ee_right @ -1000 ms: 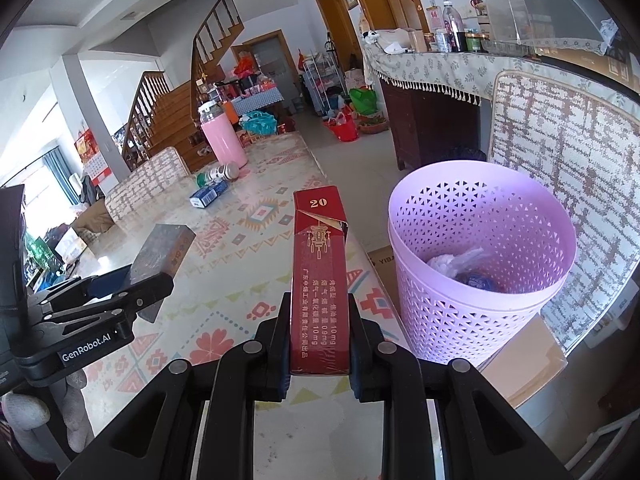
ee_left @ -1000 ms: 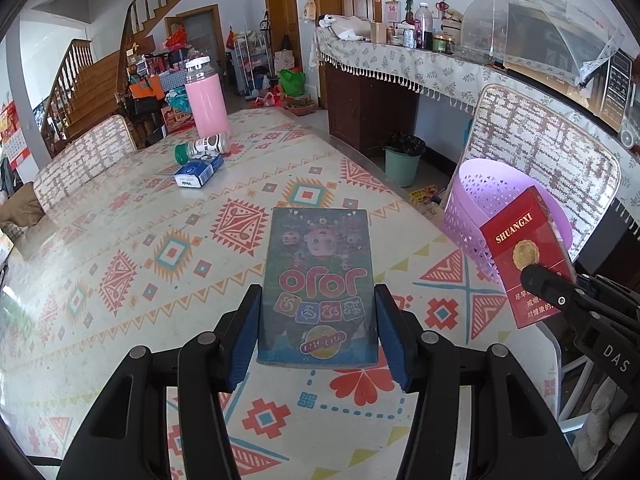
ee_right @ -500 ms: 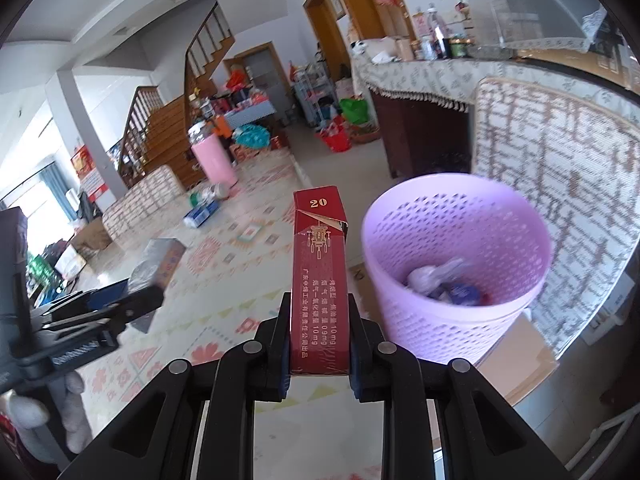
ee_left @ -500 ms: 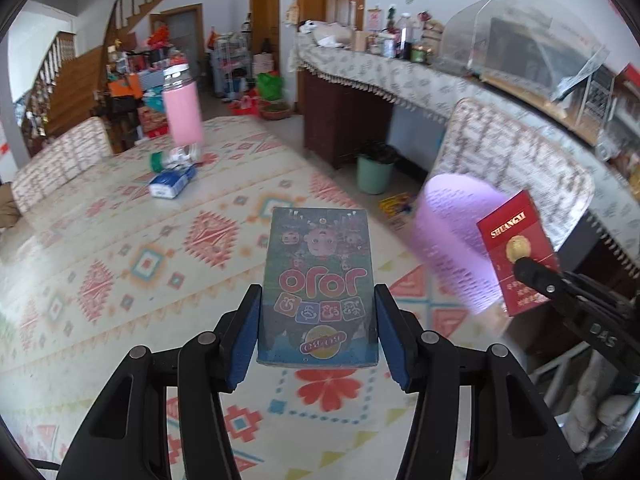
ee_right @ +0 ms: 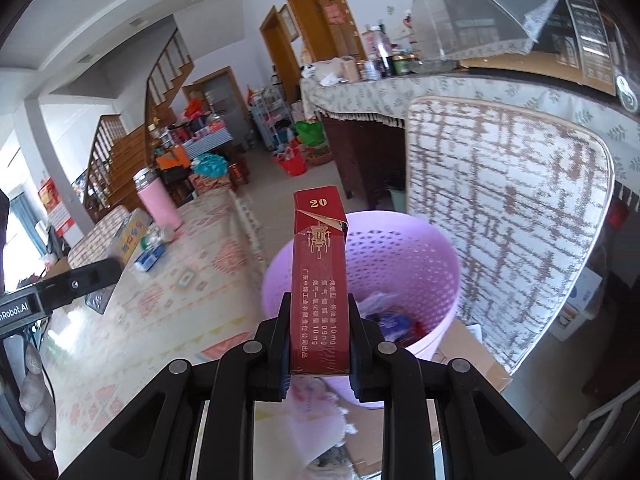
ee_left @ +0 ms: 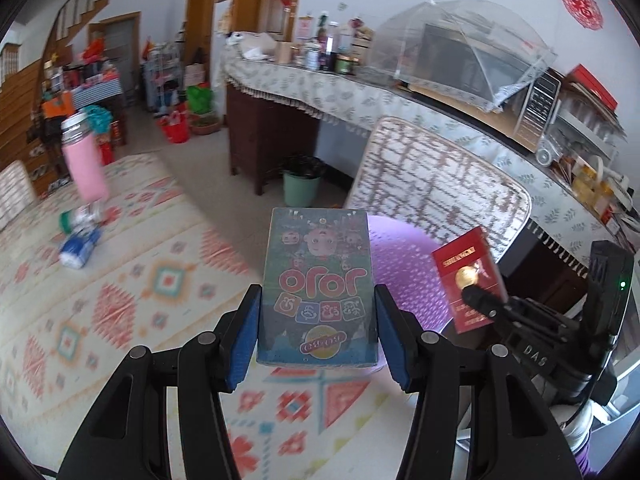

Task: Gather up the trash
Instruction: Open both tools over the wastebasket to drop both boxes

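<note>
My left gripper (ee_left: 318, 336) is shut on a flat blue-green card box (ee_left: 318, 284) with cartoon faces, held up over the table edge. Behind it stands the lilac perforated trash basket (ee_left: 416, 276). My right gripper (ee_right: 318, 344) is shut on a red cigarette pack (ee_right: 319, 276), upright, in front of the basket's near rim (ee_right: 400, 276). Crumpled wrappers (ee_right: 392, 316) lie inside the basket. The red pack (ee_left: 468, 276) and the right gripper also show at the right of the left wrist view.
A patterned tablecloth covers the table (ee_left: 120, 280). A pink bottle (ee_left: 86, 164), a toppled small green-capped bottle and a blue packet (ee_left: 78, 246) sit at the far end. A woven chair back (ee_right: 504, 208) rises behind the basket. Cardboard (ee_right: 464, 344) lies on the floor.
Both grippers have swung right and up from over the table toward the basket, each still holding its box. The basket now sits directly behind both boxes.
</note>
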`<state>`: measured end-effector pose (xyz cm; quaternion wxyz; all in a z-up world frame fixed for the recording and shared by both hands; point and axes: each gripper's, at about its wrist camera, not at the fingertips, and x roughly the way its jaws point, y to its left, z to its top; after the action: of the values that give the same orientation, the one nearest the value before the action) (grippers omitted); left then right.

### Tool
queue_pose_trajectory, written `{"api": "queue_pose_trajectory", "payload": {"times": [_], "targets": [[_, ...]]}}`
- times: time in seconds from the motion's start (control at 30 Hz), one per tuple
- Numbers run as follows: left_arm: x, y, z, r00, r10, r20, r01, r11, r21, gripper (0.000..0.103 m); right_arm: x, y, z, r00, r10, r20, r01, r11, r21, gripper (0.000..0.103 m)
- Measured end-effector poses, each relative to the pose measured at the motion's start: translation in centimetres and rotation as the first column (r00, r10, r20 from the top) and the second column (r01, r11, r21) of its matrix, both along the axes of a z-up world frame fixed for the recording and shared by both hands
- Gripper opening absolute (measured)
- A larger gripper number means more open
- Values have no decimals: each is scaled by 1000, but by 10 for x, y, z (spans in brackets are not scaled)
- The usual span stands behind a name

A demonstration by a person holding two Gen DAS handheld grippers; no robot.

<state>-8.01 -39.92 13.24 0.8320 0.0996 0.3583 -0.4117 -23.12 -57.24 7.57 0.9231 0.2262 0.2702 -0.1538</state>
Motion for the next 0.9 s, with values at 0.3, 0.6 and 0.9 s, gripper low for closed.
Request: {"api": "queue_pose_trajectory", "payload": {"times": [0.3, 0.6, 0.9], "targets": [[29, -85, -22, 992, -67, -109, 67, 998, -3, 54, 30, -49, -17, 998, -44, -40, 45, 999, 13, 23], [35, -98, -28, 993, -69, -97, 70, 998, 5, 70, 46, -71, -33, 996, -71, -54, 74, 995, 64, 50], [47, -30, -28, 996, 46, -78, -43, 998, 42, 70, 47, -53, -33, 998, -26, -55, 30, 997, 76, 52]]}}
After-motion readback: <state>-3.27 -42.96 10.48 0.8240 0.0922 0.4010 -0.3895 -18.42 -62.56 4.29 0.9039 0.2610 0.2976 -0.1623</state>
